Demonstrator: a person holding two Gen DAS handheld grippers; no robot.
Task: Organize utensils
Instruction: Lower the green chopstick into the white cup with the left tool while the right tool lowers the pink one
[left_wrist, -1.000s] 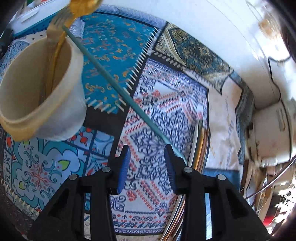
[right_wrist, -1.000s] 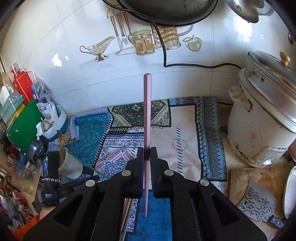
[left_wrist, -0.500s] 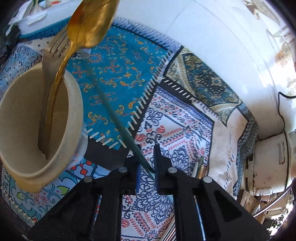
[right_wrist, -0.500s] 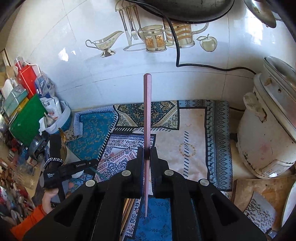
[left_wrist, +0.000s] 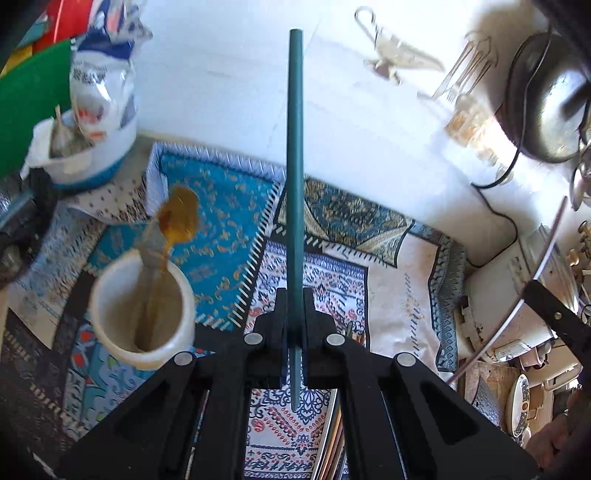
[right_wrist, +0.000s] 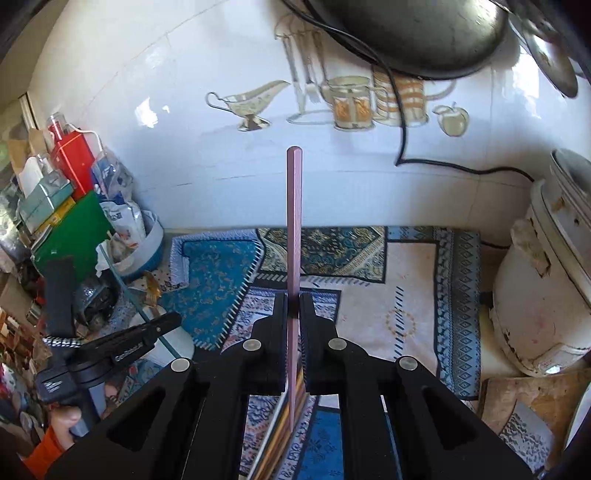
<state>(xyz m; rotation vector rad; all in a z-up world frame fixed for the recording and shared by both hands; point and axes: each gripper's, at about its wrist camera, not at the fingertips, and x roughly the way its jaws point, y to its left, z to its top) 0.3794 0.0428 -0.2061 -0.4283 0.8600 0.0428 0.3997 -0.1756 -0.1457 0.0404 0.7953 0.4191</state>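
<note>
My left gripper (left_wrist: 294, 306) is shut on a teal chopstick (left_wrist: 295, 155) that stands upright, lifted above the patterned mat (left_wrist: 229, 214). A cream cup (left_wrist: 142, 314) to its left holds a gold spoon (left_wrist: 177, 219) and a fork. My right gripper (right_wrist: 293, 306) is shut on a pink chopstick (right_wrist: 294, 221), also upright. Several more chopsticks (right_wrist: 277, 435) lie on the mat under the right gripper. The left gripper with its teal chopstick (right_wrist: 125, 291) also shows at the left of the right wrist view, over the cup.
A white rice cooker (right_wrist: 546, 295) stands at the right. A white tub with bags (left_wrist: 92, 155) and a green board (left_wrist: 29, 103) crowd the left. A tiled wall is behind, with a black cord (right_wrist: 443, 162) and a dark pan (right_wrist: 424, 33) hanging.
My left gripper closed on the teal chopstick, lifted it off the cup rim and turned it upright. My right gripper kept hold of the pink chopstick and shifted slightly.
</note>
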